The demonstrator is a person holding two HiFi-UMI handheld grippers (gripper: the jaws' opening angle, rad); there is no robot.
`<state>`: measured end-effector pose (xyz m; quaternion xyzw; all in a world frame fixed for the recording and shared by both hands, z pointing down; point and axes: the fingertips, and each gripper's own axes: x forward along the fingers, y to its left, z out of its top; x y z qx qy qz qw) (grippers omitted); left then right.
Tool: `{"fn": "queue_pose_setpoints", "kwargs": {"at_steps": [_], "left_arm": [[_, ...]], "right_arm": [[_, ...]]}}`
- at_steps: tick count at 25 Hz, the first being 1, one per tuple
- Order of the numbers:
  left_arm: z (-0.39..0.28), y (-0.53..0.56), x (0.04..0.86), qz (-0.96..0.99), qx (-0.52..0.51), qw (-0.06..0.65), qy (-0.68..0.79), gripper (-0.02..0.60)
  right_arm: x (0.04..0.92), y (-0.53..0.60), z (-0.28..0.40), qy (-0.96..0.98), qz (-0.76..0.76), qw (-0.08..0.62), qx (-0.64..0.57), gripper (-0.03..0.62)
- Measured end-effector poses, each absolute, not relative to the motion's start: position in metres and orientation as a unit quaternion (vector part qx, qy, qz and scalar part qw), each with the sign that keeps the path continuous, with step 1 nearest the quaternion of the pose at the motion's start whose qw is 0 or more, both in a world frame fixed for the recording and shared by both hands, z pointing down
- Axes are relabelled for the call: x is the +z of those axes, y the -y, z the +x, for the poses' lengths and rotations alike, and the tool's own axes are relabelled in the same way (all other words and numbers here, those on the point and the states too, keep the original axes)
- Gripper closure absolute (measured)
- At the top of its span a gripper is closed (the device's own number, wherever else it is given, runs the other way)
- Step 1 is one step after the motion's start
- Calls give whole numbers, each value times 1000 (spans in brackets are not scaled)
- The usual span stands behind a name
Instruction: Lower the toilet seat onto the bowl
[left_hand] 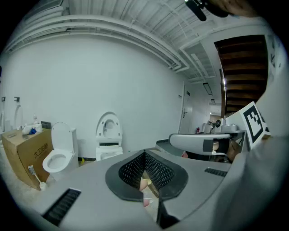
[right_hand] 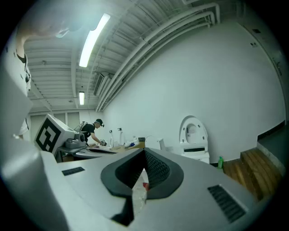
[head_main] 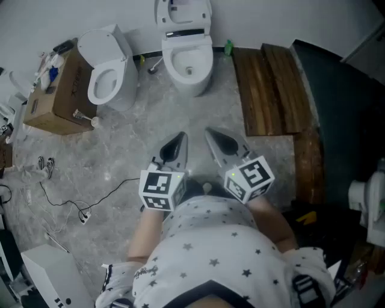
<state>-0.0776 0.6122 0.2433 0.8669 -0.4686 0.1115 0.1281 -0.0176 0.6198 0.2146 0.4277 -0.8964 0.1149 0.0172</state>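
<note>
Progress on the lowering looks nil: the white oval plastic toilet seat [head_main: 183, 13] stands raised against the wall, directly above the white ceramic bowl [head_main: 188, 65], not yet brought down. Left claw [head_main: 179, 139] and right claw [head_main: 213, 135] are both closed on nothing, side by side and well short of that bowl. By my reading, the approach, the catch and the lowering all remain.
</note>
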Motion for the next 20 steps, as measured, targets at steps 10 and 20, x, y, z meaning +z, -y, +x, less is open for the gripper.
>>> {"fn": "queue_pose_setpoints", "kwargs": {"at_steps": [10,20], "left_arm": [[-71,-637,240,869,80,157,462,584],[-55,-640,231,876,74,164,447,584]], "right_arm": [[212,-650,-13,898,426,31,109,591],[213,-661,-8,900,420,32,112,589]]}}
